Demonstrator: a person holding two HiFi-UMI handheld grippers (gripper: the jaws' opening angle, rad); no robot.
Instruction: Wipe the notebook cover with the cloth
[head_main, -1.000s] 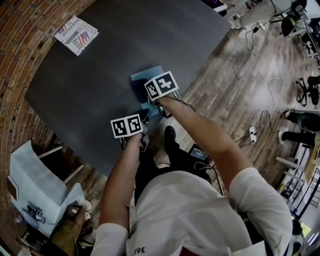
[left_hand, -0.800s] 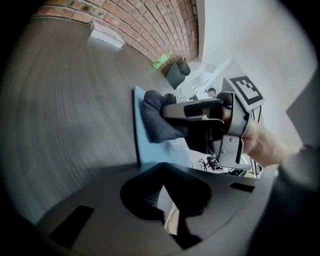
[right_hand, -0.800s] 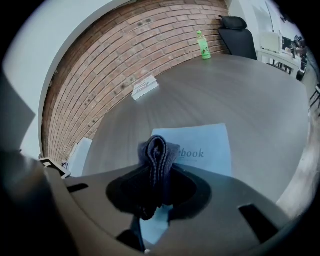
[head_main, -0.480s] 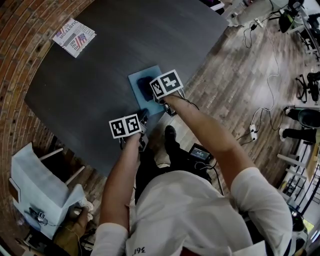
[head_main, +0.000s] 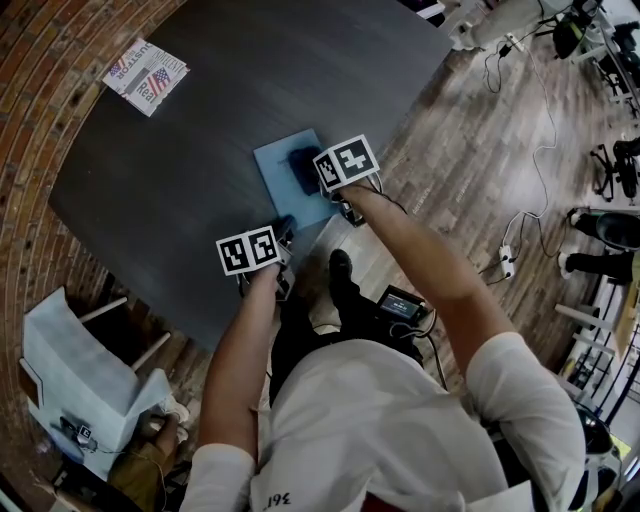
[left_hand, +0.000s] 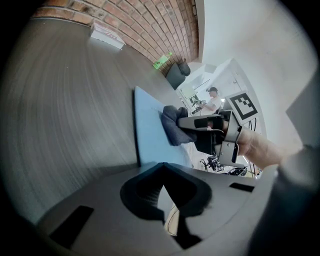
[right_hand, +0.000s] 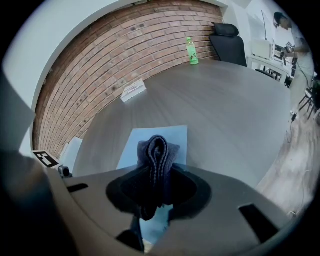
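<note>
Right tongs (right_hand: 156, 172) clamped on dark folded cloth (right_hand: 158, 147), cloth resting on cover of light blue notebook (head_main: 275, 170). Notebook flat on dark tabletop (head_main: 180, 150), close to near edge. Left tongs (left_hand: 161, 167) tips together at notebook's near corner, can't tell if pinching it. Printed leaflet (head_main: 146, 75) at far tabletop corner, well apart from notebook. Green bottle (right_hand: 189, 50) upright at far side by brick wall

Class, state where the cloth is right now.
The cloth sits clamped in the right gripper, on the blue notebook by the table's near edge.
</note>
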